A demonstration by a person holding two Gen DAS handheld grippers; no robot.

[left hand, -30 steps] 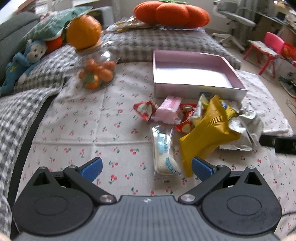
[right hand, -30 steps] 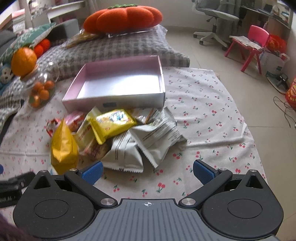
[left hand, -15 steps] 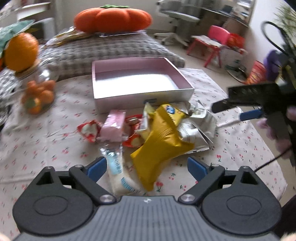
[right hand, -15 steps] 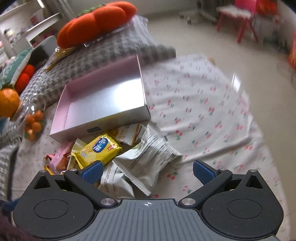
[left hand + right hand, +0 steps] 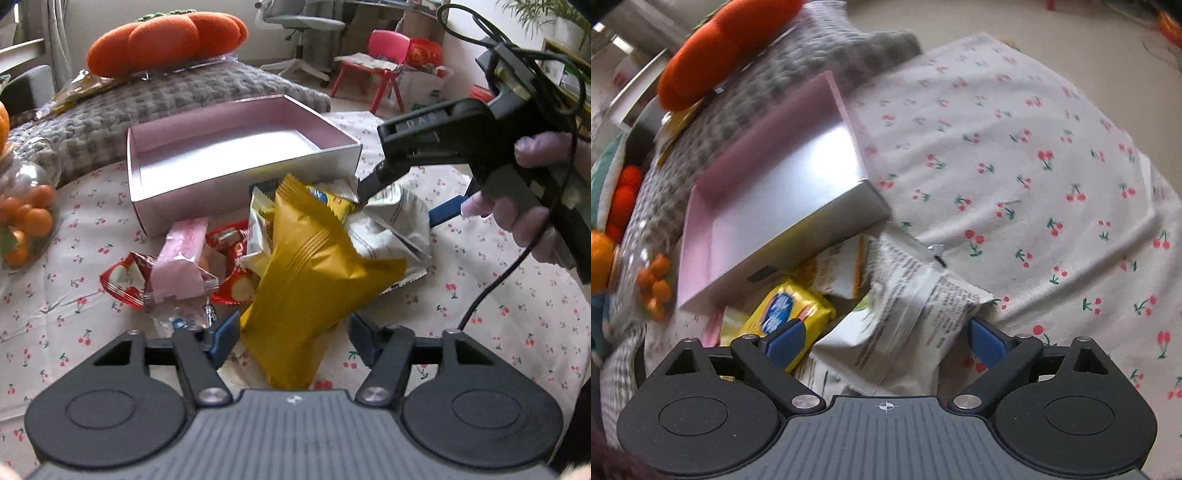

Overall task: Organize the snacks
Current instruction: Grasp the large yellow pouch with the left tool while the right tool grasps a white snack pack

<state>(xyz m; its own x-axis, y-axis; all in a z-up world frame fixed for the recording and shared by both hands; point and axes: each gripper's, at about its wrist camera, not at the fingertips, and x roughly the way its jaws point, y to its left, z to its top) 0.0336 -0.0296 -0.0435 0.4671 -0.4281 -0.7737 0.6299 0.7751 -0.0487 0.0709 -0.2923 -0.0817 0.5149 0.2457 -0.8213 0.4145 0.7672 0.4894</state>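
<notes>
A pile of snack packets lies on the cherry-print cloth in front of an empty pink box (image 5: 236,147), which also shows in the right wrist view (image 5: 783,184). My left gripper (image 5: 291,338) is open, its blue fingertips on either side of the lower end of a yellow packet (image 5: 314,280). My right gripper (image 5: 886,336) is open and straddles a white printed packet (image 5: 908,310); from the left wrist view the right gripper (image 5: 402,199) reaches into the pile from the right. A pink wafer packet (image 5: 181,258), red packets (image 5: 122,277) and a yellow-blue packet (image 5: 790,310) lie alongside.
A glass jar of small oranges (image 5: 26,218) stands at the left. A grey checked cushion (image 5: 147,107) with an orange pumpkin pillow (image 5: 166,37) lies behind the box. A pink chair (image 5: 380,62) and an office chair stand on the floor beyond. A cable (image 5: 495,288) trails from the right gripper.
Both grippers have moved in toward the pile. The left now straddles the yellow packet; the right has dropped low over the white packet and tilted.
</notes>
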